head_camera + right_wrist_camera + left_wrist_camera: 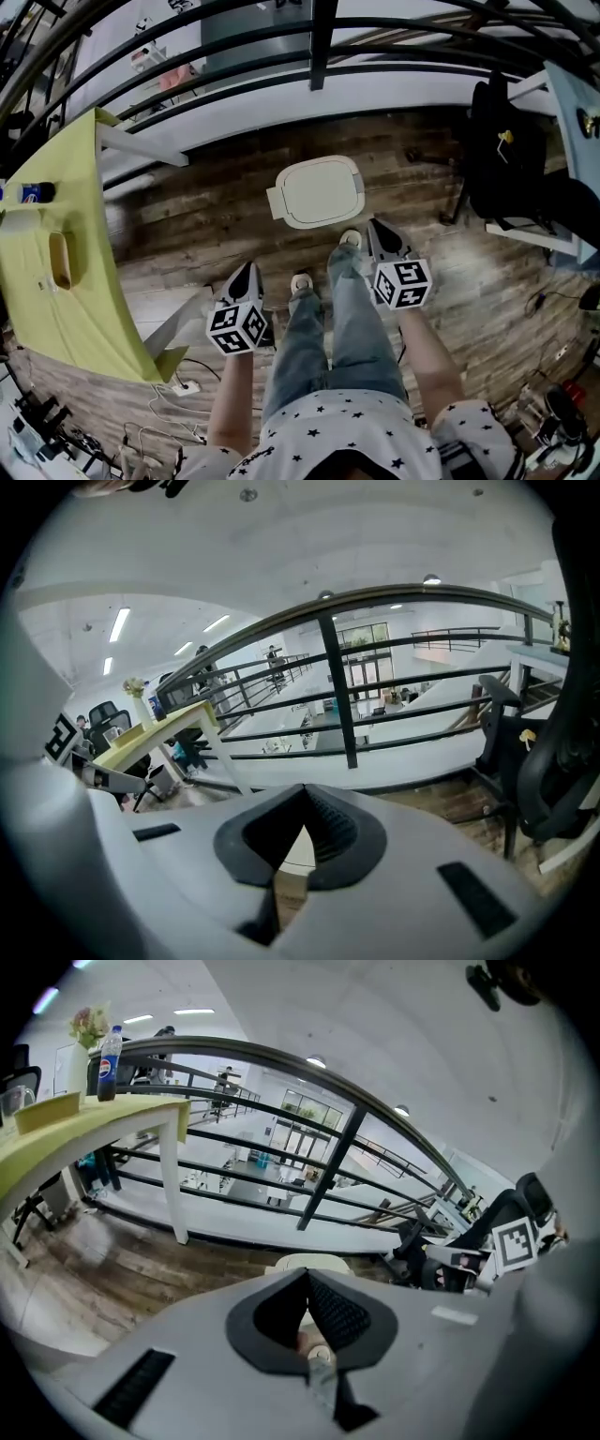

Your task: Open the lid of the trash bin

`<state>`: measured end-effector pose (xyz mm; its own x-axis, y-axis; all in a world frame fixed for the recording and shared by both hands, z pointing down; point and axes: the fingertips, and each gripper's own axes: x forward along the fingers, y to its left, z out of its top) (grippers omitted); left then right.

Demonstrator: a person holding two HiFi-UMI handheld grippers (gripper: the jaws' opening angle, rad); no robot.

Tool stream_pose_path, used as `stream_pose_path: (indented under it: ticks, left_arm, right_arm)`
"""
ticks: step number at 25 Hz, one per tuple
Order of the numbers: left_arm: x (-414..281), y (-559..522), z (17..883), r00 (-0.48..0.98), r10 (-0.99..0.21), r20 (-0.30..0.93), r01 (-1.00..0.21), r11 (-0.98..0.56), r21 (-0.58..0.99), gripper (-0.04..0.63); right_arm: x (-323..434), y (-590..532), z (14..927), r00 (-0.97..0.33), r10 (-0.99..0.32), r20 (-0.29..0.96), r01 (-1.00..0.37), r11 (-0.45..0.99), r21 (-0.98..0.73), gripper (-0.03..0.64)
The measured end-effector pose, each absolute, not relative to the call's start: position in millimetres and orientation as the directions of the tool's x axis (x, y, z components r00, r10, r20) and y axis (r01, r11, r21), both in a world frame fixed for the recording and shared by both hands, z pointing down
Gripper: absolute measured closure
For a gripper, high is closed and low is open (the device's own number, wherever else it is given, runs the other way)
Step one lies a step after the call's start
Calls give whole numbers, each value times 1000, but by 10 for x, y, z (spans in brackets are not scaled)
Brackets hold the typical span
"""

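At the far left a yellow table (56, 309) is seen, with a bottle (28, 193) lying near its edge, well apart from the work. Next comes the left gripper (246, 277), held low beside the person's left leg and pointed forward. Its jaws are brought together at the tips and nothing is caught between them, only floor and a shoe being seen through the gap behind. In the middle, on the wooden floor (206, 206) just ahead of the feet, the bin (319, 190) is found, its pale lid lying flat and closed, with a small tab jutting from its left side. Whether that tab is a hinge or a grip cannot be told. To the right the right gripper (380, 236) is held near the right leg, closer to the bin than the left one but not touching it. Its jaws too are closed tip to tip on nothing. At the far right a dark chair (506, 159) is seen. The approach is judged to be the step in hand, the lid not yet being touched. For the next move a gripper would need to be lowered to the lid's rim, the jaws parted, the edge taken and the lid swung up.
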<state>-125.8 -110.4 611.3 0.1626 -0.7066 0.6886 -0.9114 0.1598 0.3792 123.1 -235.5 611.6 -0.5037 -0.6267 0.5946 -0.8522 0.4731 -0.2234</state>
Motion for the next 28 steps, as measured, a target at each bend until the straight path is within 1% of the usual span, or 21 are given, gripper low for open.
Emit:
stream_pose_path:
  ticks: [10, 17, 28]
  left_arm:
    - [-1088, -1307, 6720, 151, -667, 730, -888, 233, 397, 584]
    - [-1036, -1383, 7098, 150, -638, 755, -882, 258, 394, 584]
    - [-999, -1451, 7617, 127, -610, 782, -869, 312, 384, 584]
  right_arm:
    - [1469, -2837, 7067, -482, -570, 665, -856, 470, -217, 623]
    - [1574, -3051, 7727, -462, -526, 714, -855, 478, -201, 623]
    - [1611, -3311, 8479, -448, -457, 768, -828, 535, -165, 623]
